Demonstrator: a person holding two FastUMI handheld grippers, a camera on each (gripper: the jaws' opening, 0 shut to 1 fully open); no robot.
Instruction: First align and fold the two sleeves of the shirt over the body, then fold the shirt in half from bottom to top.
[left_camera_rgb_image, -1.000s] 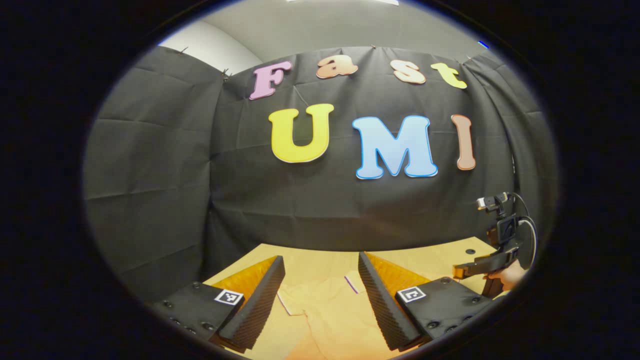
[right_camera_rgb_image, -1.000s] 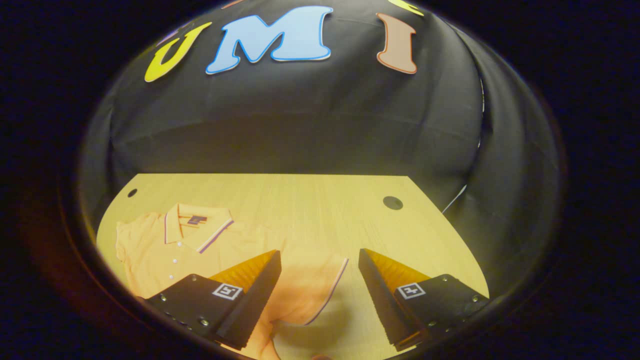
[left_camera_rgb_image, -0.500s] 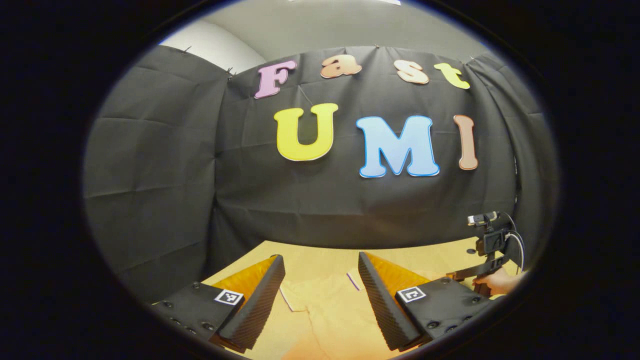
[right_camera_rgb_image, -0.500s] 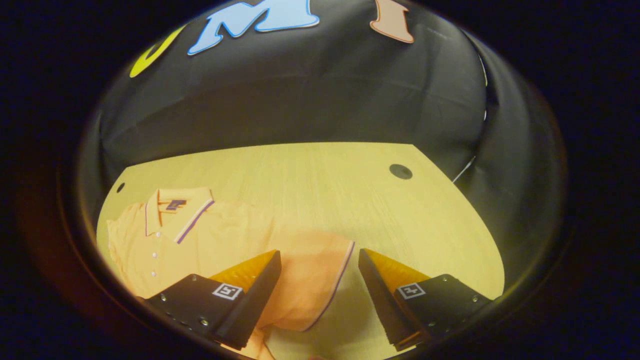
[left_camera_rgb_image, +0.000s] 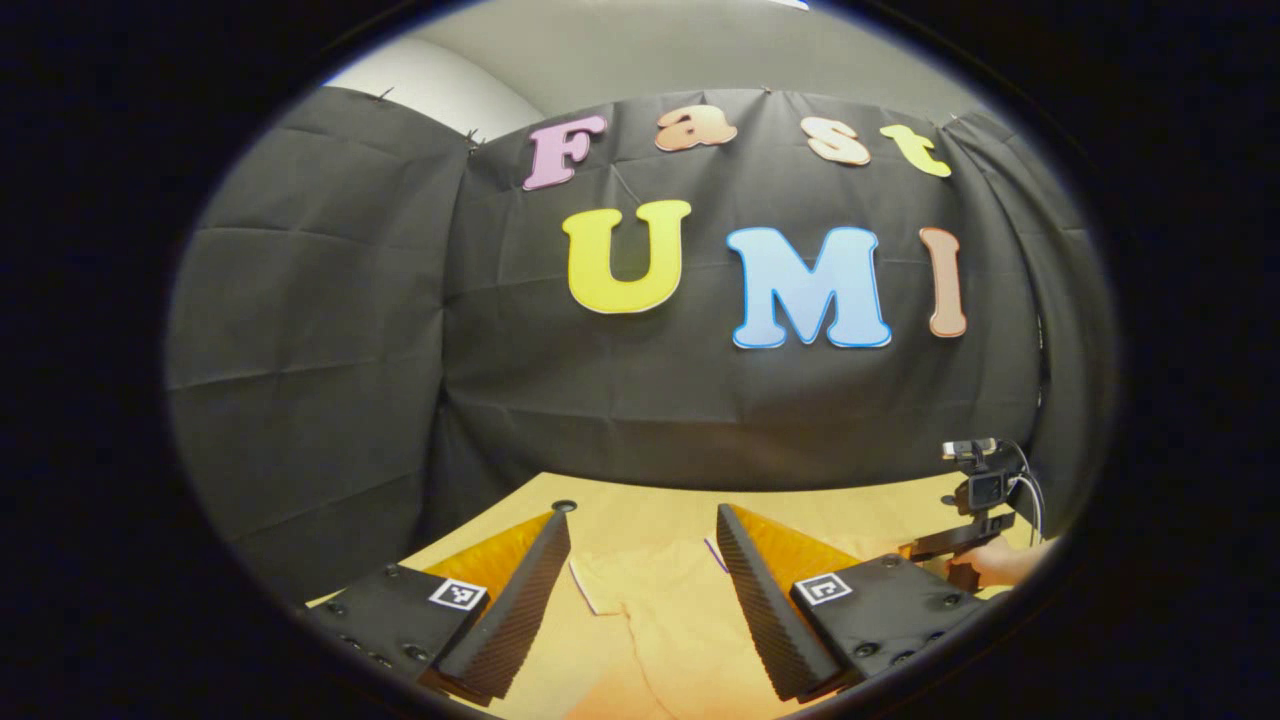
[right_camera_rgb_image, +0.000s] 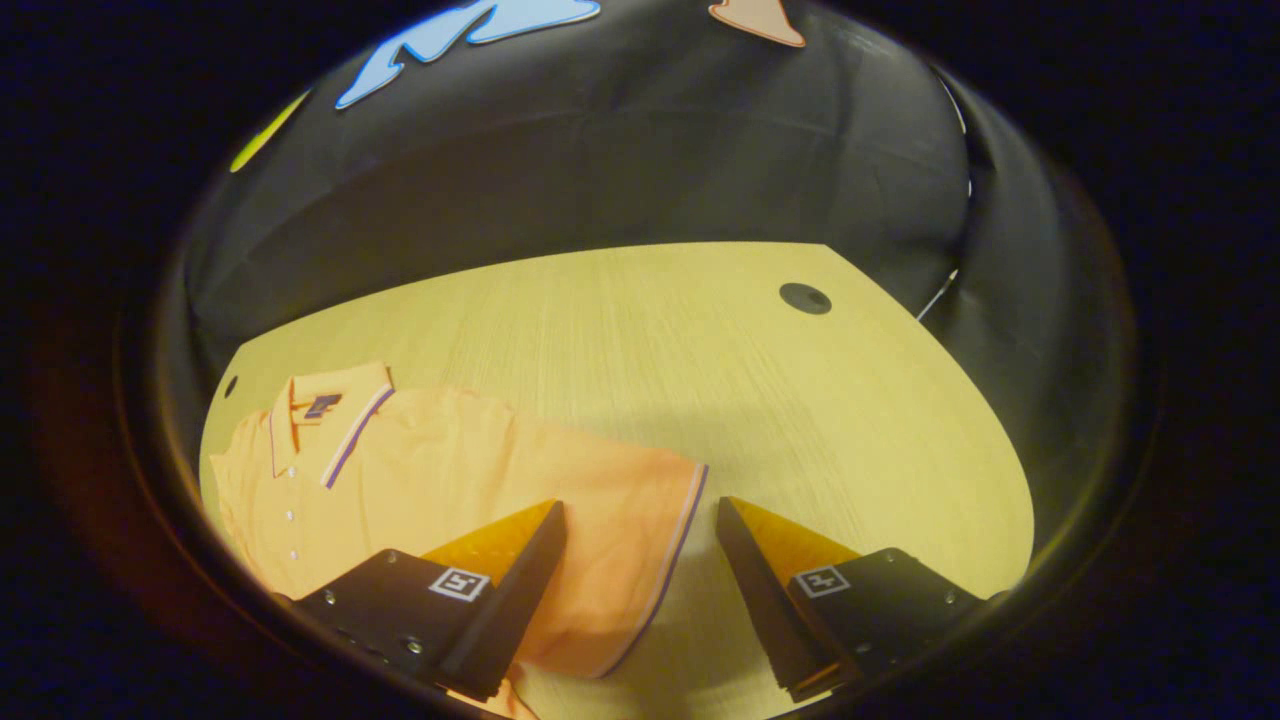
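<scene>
Soft matt cloth shirt (right_camera_rgb_image: 450, 480), smooth pale wood-grain table (right_camera_rgb_image: 700, 350), creased matt cloth wall (left_camera_rgb_image: 300, 330)

The table (right_camera_rgb_image: 640, 330) past the shirt (right_camera_rgb_image: 450, 490) is bare wood — lots of room — with the booth wall (right_camera_rgb_image: 600, 180) closing off its far edge.

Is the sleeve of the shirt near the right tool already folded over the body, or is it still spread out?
Spread out. In the right gripper view the sleeve lies flat on the table, its striped cuff pointing away from the collar.
</scene>
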